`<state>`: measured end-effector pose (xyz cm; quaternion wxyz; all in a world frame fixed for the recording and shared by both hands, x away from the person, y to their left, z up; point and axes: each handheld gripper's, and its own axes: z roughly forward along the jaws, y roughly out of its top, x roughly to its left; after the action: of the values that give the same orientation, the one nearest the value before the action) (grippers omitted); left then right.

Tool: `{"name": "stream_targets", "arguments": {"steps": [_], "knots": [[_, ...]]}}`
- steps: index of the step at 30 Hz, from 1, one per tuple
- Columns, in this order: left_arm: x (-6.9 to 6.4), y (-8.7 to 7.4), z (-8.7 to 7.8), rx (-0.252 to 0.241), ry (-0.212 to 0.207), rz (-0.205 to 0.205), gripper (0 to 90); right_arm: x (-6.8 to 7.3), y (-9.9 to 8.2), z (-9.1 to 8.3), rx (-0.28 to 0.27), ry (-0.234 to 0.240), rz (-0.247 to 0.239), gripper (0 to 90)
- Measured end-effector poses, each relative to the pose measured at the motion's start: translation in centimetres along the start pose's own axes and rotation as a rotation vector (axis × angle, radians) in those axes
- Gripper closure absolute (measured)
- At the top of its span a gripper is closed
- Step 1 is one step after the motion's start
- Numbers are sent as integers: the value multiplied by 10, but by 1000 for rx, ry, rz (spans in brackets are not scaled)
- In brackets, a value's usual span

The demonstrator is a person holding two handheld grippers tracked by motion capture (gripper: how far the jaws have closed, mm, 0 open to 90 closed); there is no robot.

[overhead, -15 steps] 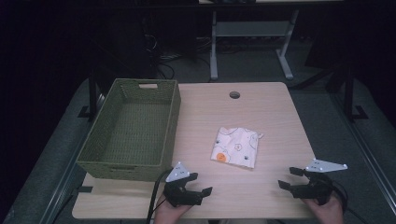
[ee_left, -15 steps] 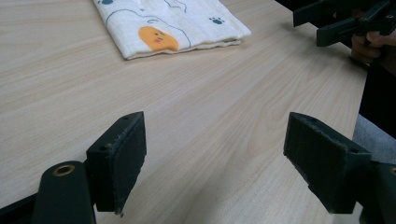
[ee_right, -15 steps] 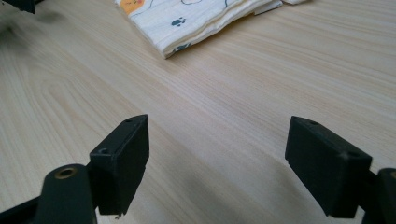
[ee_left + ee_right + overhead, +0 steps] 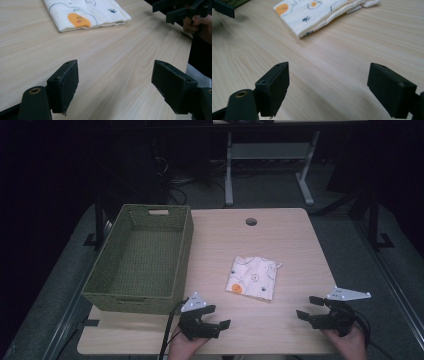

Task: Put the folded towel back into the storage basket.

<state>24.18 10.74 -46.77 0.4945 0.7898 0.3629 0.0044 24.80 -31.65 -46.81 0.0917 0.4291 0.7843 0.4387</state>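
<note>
We count one cloth, one basket | cloth: folded, white, printed, mid-table, right of basket | left gripper, right gripper: jaws wide, empty, near edge

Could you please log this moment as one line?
left gripper: open, empty | right gripper: open, empty | folded cloth: flat on table, untouched

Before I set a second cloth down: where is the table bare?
Bare: the strip between the cloth and the two grippers, left and right; the far part around the hole; the right edge of the table. Crowded: the left side, taken by the basket.
</note>
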Motion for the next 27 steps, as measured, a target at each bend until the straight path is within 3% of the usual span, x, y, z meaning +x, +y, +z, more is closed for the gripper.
{"name": "stream_targets", "arguments": {"steps": [5, 13, 27], "knots": [[1, 12, 8, 8, 1, -3, 218, -3, 10, 2, 0, 27, 26, 169], [2, 25, 17, 20, 15, 10, 218, -6, 26, 11, 46, 45, 22, 172], [12, 43, 38, 16, 35, -37, 220, -21, 56, 29, 84, 103, 44, 190]]}}
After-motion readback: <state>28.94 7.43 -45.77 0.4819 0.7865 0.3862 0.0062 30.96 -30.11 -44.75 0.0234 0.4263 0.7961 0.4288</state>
